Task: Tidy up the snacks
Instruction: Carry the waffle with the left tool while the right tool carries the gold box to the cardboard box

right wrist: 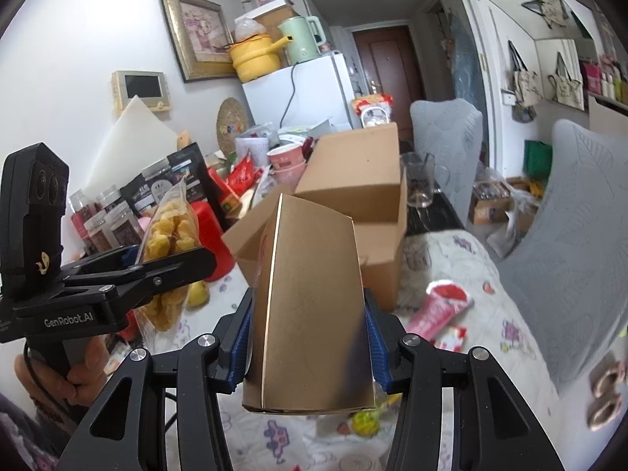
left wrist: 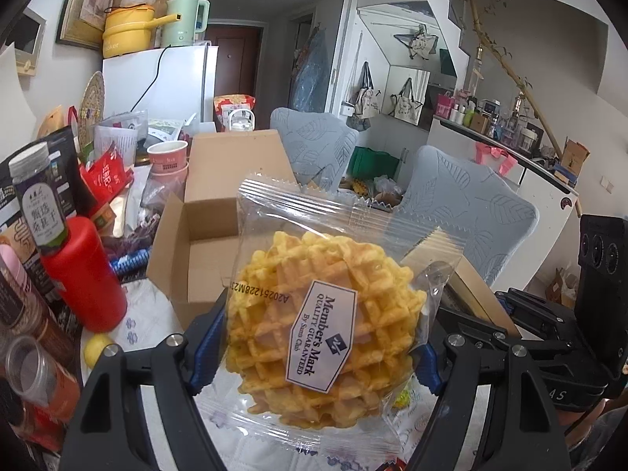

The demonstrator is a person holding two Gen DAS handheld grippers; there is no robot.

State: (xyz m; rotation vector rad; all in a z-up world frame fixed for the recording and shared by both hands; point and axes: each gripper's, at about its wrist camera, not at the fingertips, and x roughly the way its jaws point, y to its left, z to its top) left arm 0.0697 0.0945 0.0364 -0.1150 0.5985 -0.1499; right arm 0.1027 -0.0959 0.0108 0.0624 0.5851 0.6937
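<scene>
Fingers (right wrist: 251, 333) around gold box (right wrist: 310, 314) (right view)

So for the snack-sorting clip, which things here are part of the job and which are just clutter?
Part of the job:
- waffle packet in the left gripper
- gold box in the right gripper
- open cardboard box
- red snack packet on the tablecloth

Lying about:
- red bottle
- yellow pot
- green kettle
- glass mug

The waffle packet (left wrist: 329, 310) sat between the left jaws, the carton (right wrist: 310, 314) between the right; the open box (left wrist: 219, 212) stood beyond both on the bench (right wrist: 486, 306), bottle (left wrist: 84, 274) to its left
</scene>
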